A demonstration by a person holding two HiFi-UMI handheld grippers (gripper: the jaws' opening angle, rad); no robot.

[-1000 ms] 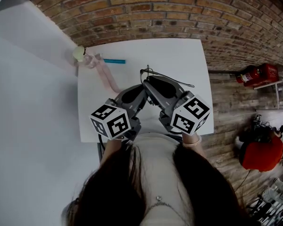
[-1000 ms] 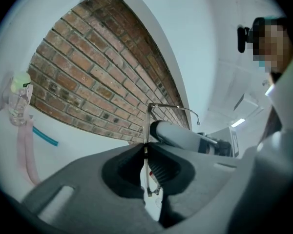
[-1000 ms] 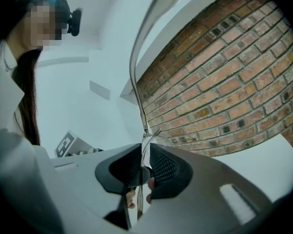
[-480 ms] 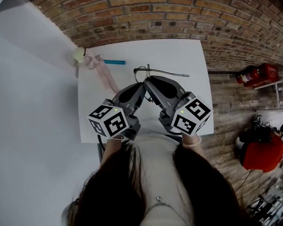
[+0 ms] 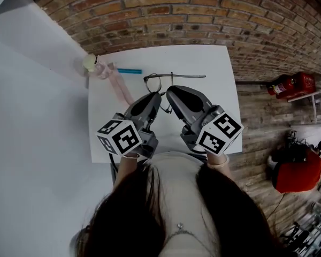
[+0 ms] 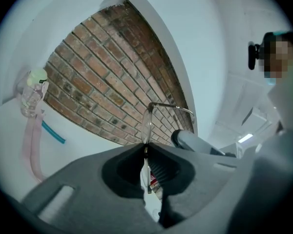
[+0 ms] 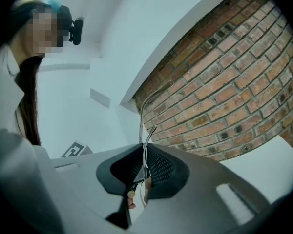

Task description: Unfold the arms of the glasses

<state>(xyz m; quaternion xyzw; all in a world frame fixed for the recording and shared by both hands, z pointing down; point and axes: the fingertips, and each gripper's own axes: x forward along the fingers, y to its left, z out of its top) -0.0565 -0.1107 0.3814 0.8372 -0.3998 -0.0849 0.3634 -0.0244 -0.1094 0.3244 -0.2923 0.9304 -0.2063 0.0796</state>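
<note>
One pair of thin metal-framed glasses with clear lenses (image 5: 153, 82) is held above the white square table (image 5: 214, 63). The left gripper (image 5: 154, 94) is closed tightly on the lens rim. The right gripper (image 5: 170, 90) is closed on a thin arm.
</note>
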